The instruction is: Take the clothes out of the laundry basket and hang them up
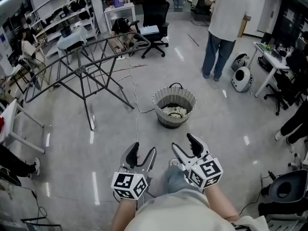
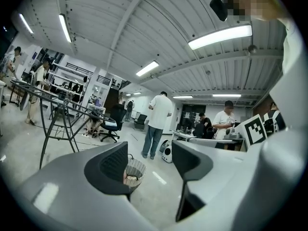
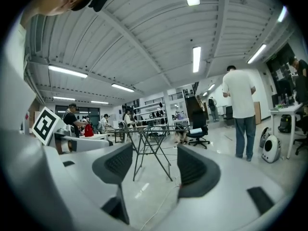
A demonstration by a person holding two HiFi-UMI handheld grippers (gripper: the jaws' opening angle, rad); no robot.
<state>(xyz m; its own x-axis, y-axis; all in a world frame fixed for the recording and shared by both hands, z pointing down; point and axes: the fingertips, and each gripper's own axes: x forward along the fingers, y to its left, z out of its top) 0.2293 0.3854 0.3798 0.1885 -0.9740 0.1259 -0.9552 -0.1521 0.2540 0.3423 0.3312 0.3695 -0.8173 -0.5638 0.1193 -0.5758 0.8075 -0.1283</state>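
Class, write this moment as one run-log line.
stage: before first pick | left gripper: open, empty | right gripper: open, empty | basket: ahead, clothes inside | drying rack: bare

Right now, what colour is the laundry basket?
The laundry basket is pale grey, ribbed; clearest in head view.

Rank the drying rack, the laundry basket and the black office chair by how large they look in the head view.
1. The drying rack: clearly largest.
2 and 3. The laundry basket and the black office chair look about alike; the chair stands farther off, so no firm ranking.
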